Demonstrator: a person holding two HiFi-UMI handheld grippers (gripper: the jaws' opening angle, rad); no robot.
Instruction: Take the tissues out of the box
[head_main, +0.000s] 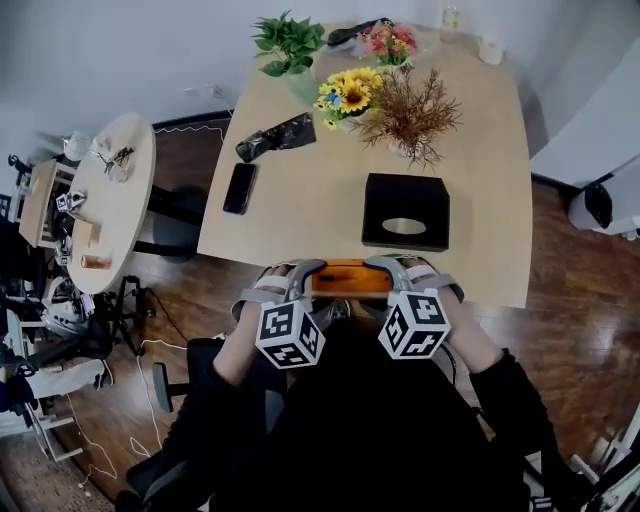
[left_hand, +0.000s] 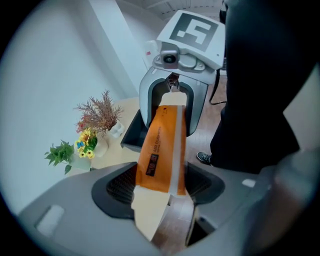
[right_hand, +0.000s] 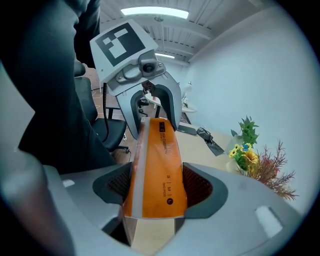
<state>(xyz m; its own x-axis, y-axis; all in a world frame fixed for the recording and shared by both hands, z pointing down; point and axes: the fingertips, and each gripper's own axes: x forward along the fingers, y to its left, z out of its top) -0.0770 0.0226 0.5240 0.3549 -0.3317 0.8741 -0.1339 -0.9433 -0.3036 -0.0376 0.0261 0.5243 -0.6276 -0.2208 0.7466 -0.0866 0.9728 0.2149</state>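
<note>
A long orange carton (head_main: 350, 279) hangs level over the near edge of the wooden table (head_main: 300, 215), held between both grippers. My left gripper (head_main: 303, 281) is shut on its left end and my right gripper (head_main: 392, 277) on its right end. In the left gripper view the carton (left_hand: 162, 150) runs away from my jaws (left_hand: 160, 185) toward the other gripper, with pale cardboard flaps loose at the near end. The right gripper view shows the same carton (right_hand: 155, 170) clamped in my jaws (right_hand: 155, 192). A black tissue box (head_main: 405, 211) with an oval top slot sits just beyond.
Behind the black box stand dried twigs (head_main: 410, 115), sunflowers (head_main: 348, 95), a green plant (head_main: 288, 42) and pink flowers (head_main: 392, 40). A phone (head_main: 239, 188) and a black pouch (head_main: 276, 137) lie at the left. A cluttered round side table (head_main: 110, 200) stands further left.
</note>
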